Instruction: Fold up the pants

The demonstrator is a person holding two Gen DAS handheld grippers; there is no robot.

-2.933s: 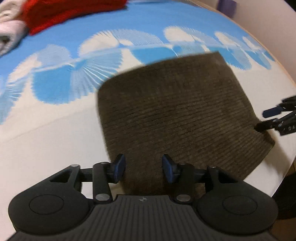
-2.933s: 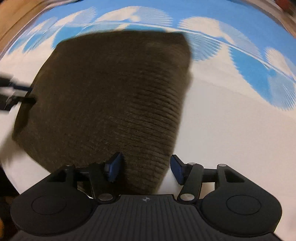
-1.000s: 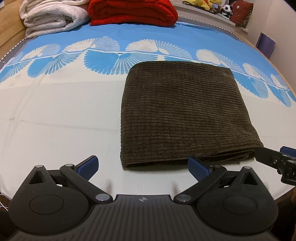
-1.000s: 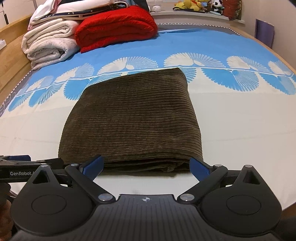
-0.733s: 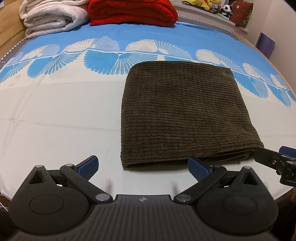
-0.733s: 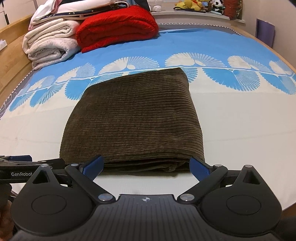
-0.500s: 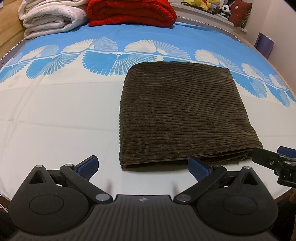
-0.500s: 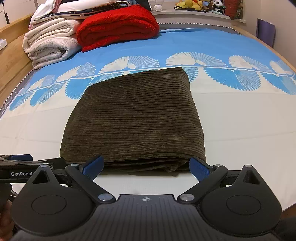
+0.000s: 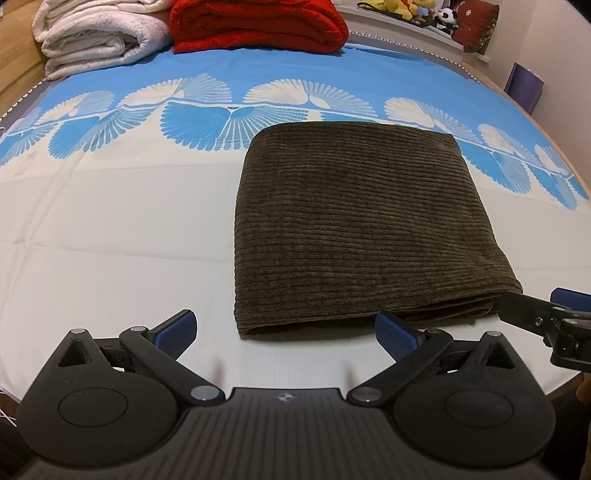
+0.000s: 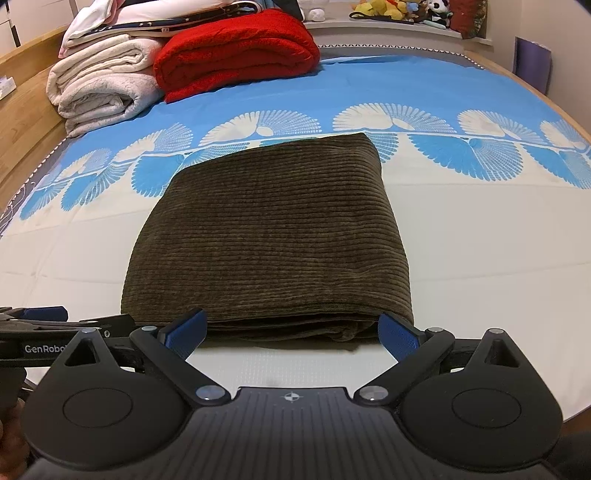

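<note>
On the blue-and-white patterned bed (image 9: 110, 229), the folded dark-brown corduroy pants (image 9: 362, 229) look finished; both claws, left (image 9: 286, 332) and right (image 10: 291, 332), gape wide and empty, best withdrawn without nudging the stack.

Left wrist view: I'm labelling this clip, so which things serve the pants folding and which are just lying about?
Job:
folded brown pants
left claw, open
right claw, open

Lying about:
red blanket
white blankets
plush toys
purple box
</note>
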